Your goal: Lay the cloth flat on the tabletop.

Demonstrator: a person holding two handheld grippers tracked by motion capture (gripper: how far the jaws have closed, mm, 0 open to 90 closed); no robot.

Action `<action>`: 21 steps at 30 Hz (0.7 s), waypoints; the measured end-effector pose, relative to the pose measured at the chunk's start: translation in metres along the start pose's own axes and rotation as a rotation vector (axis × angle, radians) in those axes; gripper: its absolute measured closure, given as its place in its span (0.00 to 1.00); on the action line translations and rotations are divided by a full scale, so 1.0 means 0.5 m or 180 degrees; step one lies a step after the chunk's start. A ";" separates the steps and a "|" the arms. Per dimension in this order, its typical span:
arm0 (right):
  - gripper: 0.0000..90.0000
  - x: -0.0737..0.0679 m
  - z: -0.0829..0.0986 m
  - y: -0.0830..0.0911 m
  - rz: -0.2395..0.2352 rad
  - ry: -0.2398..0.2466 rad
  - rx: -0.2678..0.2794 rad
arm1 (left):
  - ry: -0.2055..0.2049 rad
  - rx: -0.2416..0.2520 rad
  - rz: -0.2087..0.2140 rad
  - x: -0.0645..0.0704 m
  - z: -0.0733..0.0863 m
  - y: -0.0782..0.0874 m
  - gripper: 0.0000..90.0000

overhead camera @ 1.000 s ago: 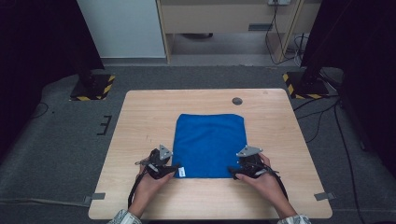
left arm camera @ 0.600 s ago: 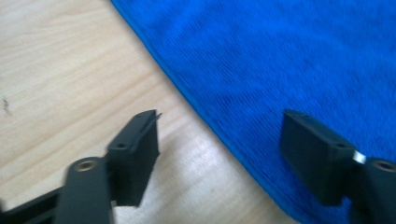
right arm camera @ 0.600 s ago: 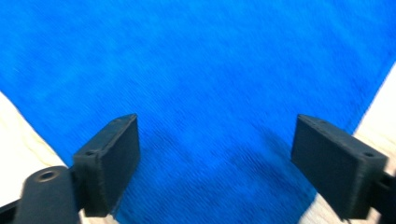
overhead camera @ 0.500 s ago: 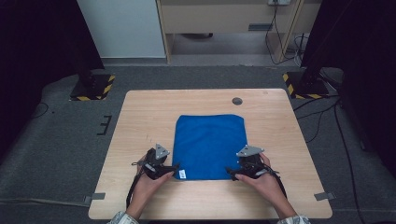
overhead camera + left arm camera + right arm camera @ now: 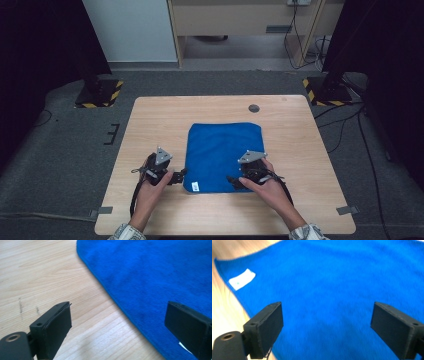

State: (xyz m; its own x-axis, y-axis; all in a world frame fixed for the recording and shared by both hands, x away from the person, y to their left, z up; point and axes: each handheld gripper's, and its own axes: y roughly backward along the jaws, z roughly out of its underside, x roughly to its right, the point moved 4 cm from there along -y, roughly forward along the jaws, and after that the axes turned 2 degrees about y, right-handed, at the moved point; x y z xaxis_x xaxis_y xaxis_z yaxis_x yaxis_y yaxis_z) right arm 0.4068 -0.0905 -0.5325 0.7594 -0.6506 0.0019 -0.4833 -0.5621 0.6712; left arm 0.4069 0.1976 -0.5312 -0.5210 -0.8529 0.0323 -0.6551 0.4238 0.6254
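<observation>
A blue cloth [image 5: 222, 155] lies flat in the middle of the wooden table [image 5: 160, 120], with a small white tag [image 5: 195, 187] at its near left corner. My left gripper [image 5: 179, 176] rests just left of that corner. Its jaws stand open, and in the left gripper view [image 5: 117, 315] they straddle the cloth's edge [image 5: 150, 277] low over the wood. My right gripper [image 5: 234, 181] is at the cloth's near edge, pointing left. It is open over the blue cloth [image 5: 337, 277] in the right gripper view [image 5: 325, 315], with the tag [image 5: 242, 279] ahead to the left.
A dark round hole [image 5: 254, 108] sits in the table beyond the cloth. Bare wood surrounds the cloth on all sides. Yellow-and-black striped stand bases [image 5: 100, 95] [image 5: 322, 90] sit on the floor past the far corners.
My left gripper has drifted slightly left, staying beside the cloth's corner. My right gripper has shifted a little left along the near edge, and its view is blurred by motion.
</observation>
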 end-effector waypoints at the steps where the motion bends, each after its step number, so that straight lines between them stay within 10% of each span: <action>1: 0.14 -0.003 -0.008 -0.005 0.0003 -0.0005 0.0020 | 0.0010 0.0005 -0.0008 -0.003 0.000 0.001 0.07; 21: 0.17 -0.110 -0.095 -0.074 -0.0415 0.0246 -0.0050 | 0.0219 0.0226 0.0088 -0.080 -0.073 0.000 0.10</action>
State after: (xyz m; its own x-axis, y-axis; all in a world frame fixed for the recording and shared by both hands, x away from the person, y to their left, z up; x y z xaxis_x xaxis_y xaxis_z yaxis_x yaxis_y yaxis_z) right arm 0.4036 -0.0094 -0.5222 0.8468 -0.5312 -0.0293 -0.3721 -0.6308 0.6810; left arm 0.4476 0.2207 -0.5040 -0.5022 -0.8585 0.1038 -0.6794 0.4659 0.5668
